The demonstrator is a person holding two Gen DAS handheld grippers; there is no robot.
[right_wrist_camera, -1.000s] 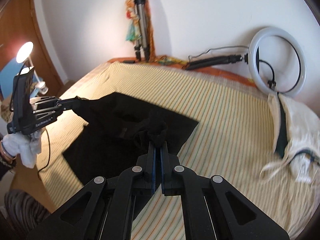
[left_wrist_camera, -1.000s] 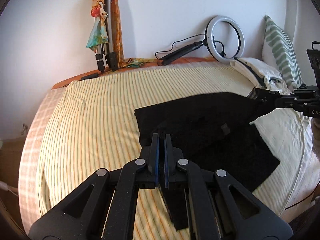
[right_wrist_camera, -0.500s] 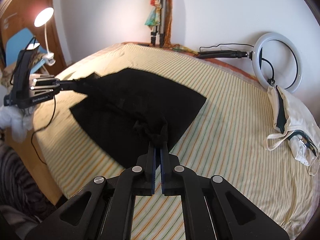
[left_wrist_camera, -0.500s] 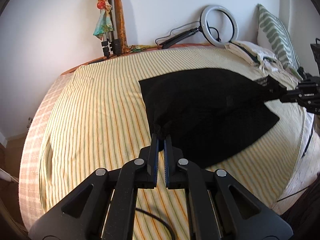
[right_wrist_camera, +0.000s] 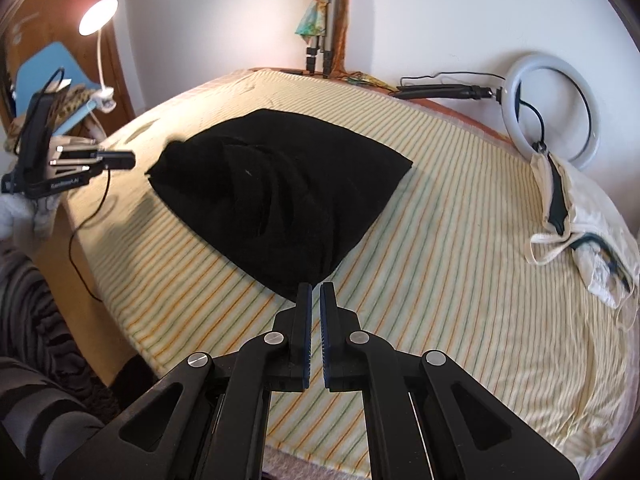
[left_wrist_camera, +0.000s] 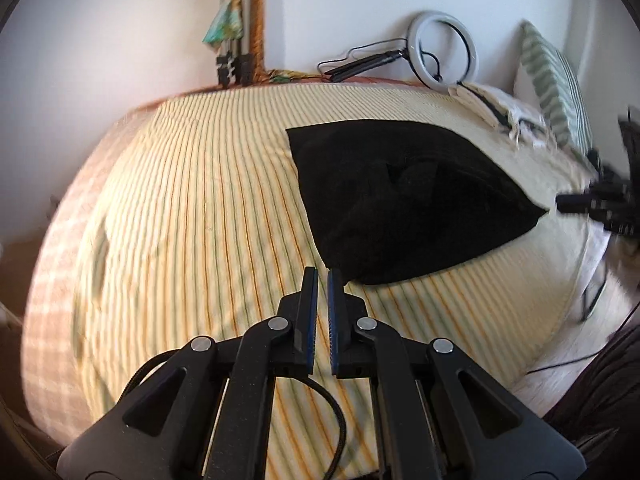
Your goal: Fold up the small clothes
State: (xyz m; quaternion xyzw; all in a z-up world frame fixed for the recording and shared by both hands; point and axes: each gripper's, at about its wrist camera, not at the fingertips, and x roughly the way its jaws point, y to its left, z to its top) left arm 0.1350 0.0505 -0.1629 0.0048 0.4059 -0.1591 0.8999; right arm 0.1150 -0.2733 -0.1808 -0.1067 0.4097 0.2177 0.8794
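Now the black cloth (left_wrist_camera: 404, 196) lies folded on the striped bed (left_wrist_camera: 192, 208). Both the left hand-held gripper (left_wrist_camera: 322, 277) and right hand-held gripper (right_wrist_camera: 315, 289) have let go, fingers slightly apart.

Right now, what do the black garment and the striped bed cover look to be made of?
The black garment looks like soft matte fabric, maybe knit or fleece: it sags into creases and shows no sheen. The striped bed cover looks like thin woven cloth, likely cotton, with fine printed or woven lines and shallow wrinkles. Exact fibres cannot be told.
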